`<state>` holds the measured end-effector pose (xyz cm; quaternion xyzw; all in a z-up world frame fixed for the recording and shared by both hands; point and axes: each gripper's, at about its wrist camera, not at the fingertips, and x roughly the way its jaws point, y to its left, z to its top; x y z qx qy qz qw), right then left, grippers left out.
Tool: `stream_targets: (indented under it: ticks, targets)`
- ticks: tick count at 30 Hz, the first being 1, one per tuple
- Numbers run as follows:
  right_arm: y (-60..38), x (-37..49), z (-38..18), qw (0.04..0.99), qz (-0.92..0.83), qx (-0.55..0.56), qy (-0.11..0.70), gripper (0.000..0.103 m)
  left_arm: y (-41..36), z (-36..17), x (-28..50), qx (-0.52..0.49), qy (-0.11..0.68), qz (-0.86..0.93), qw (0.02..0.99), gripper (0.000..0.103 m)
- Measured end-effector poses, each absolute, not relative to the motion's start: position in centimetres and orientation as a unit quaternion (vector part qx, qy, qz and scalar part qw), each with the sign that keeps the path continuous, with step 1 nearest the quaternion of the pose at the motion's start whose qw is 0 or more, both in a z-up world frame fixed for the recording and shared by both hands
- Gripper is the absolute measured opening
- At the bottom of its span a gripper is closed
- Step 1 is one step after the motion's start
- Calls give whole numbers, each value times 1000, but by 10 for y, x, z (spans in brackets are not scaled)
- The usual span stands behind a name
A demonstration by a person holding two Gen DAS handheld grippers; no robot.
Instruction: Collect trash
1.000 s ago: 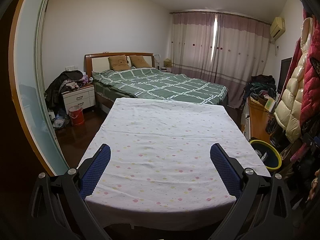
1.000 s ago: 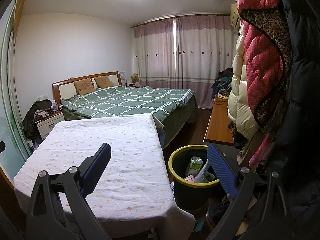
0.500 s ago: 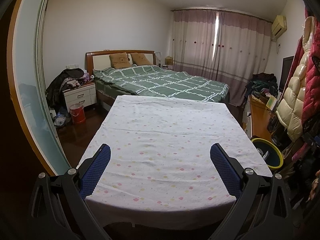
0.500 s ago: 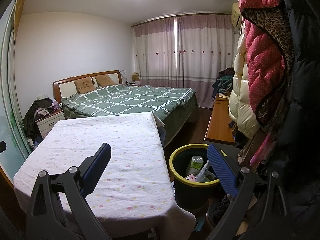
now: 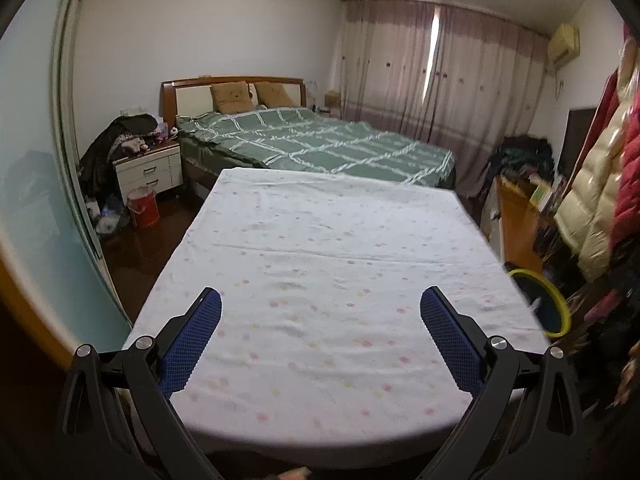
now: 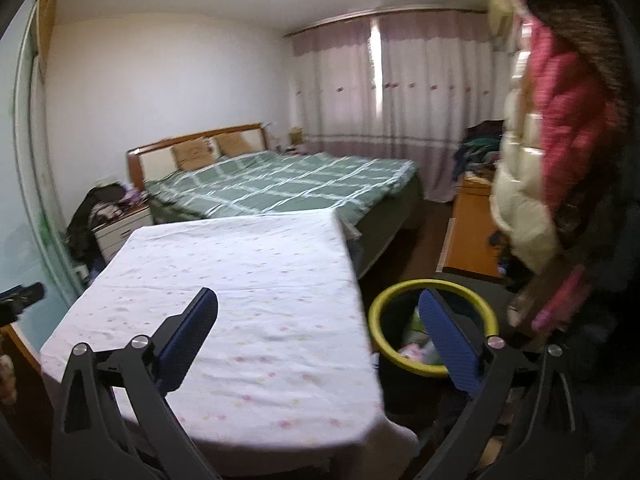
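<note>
The table (image 5: pixel 320 280) is covered with matt white cloth with pale dots. The left tool (image 5: pixel 320 308) is fitted with rough blue pads (image 5: pixel 192 344) on black plastic. The floor (image 5: pixel 136 256) is seen glossy and dark.

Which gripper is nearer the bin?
Right. The right gripper hangs beside the bin, one finger overlapping its rim; the left gripper faces the table, the bin far right.

The right finger pad (image 6: pixel 448 344) hides part of the trash bin's (image 6: pixel 400 312) blurred contents, perhaps wrappers, at four o'clock.
</note>
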<state>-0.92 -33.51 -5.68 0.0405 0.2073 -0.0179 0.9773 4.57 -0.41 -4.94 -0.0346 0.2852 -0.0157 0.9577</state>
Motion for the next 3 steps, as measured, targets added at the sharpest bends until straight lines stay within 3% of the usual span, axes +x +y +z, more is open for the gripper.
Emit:
stream_targets:
  ticks: [3]
  targets:
    - [-321, 53, -67, 968, 6, 27, 248, 96, 6, -70, 100, -30, 308, -3, 951, 98]
